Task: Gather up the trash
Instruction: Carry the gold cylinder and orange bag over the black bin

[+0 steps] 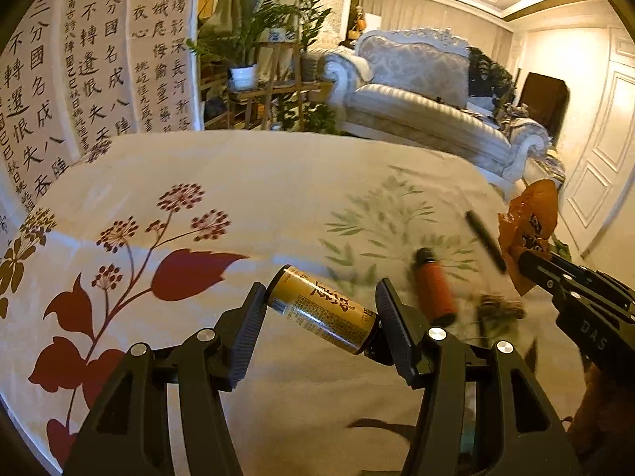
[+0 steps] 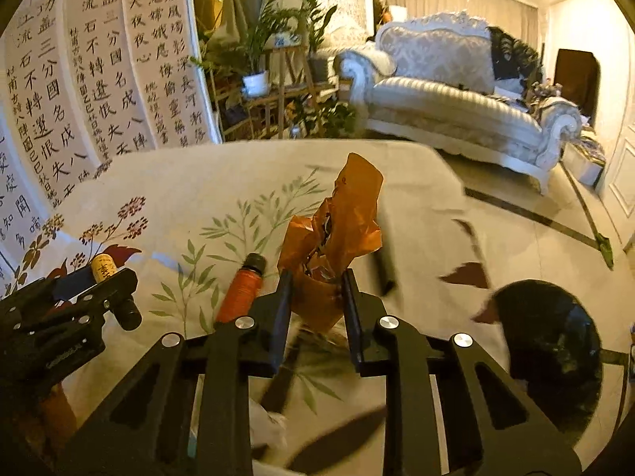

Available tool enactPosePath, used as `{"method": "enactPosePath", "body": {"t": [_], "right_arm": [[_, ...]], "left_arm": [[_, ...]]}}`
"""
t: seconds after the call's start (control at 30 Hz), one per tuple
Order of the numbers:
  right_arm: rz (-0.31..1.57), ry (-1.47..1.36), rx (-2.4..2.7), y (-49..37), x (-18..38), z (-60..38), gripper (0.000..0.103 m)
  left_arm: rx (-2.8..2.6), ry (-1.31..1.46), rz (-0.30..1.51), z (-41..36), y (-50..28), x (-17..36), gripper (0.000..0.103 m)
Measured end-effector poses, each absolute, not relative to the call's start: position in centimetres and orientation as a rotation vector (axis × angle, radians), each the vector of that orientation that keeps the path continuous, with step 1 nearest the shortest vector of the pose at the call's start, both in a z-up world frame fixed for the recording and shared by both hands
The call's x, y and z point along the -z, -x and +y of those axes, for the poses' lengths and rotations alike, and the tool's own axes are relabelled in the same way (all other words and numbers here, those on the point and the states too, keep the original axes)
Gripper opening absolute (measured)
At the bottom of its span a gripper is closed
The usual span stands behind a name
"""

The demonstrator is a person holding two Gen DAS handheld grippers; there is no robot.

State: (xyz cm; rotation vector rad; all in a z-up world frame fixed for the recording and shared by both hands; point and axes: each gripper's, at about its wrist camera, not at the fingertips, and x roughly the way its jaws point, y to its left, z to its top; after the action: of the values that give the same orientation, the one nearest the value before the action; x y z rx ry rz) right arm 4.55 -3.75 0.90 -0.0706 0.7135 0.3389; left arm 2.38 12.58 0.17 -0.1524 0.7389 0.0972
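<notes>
While the left gripper (image 1: 321,309) clamps a yellow bottle (image 1: 323,309) endwise, the right gripper (image 2: 317,297) pinches an orange wrapper (image 2: 337,218); both pieces look collected, yet an orange tube (image 2: 242,289) left of it and a black pen (image 1: 486,242) on the counter (image 1: 258,182) remain

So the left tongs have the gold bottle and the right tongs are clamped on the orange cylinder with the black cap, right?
Not quite. The right tongs are clamped on the crumpled orange wrapper, as the right wrist view shows; the orange cylinder lies loose on the tablecloth beside them. The left tongs do hold the gold bottle.
</notes>
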Motion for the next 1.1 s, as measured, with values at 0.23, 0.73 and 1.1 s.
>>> {"method": "enactPosePath", "body": {"t": [0.23,0.73,1.1], "right_arm": [[0.668,0.042,-0.243,-1.9,-2.6,-10.2,0.024],[0.664,-0.042,-0.009,0.5,-1.6,-22.6,0.024],[0.681,-0.094,0.041,0.2,0.2,-26.3,0.024]], "left_arm": [[-0.003,0.125,0.705,8.0,-1.8,-1.7,0.056],[0.223,0.037,0.673,-4.9,-2.6,-2.4,0.056],[0.309,-0.022,0.681,-10.8,-4.6,-1.3,0.056]]}}
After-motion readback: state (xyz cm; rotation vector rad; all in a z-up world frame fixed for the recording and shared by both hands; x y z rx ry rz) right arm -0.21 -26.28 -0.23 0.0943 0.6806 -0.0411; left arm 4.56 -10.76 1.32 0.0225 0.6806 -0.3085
